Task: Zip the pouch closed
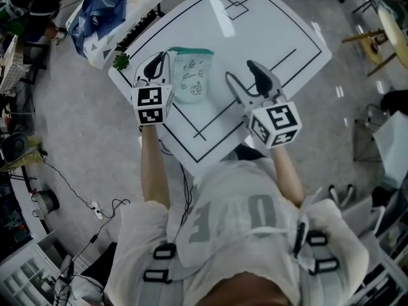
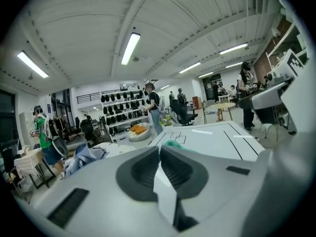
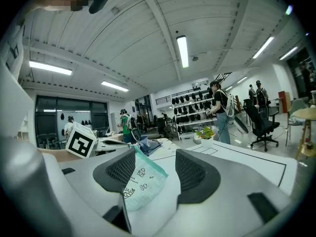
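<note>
The white bench (image 1: 280, 37) with black lines carries the translucent pale-green printed pouch (image 1: 191, 78) on its near left part. The pouch's long axis runs near to far, and its teal zip strip (image 1: 191, 51) lies left-right across the far end. Whether the zip is drawn I cannot tell; zipping looks barely begun. The left gripper (image 1: 160, 61) is closed, seemingly pinching the pouch's far left corner. The right gripper (image 1: 241, 72), just right, gapes wide and empty.

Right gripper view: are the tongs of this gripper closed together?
No, the right gripper has its tongs wide apart, with the pouch showing in the gap between them.
</note>
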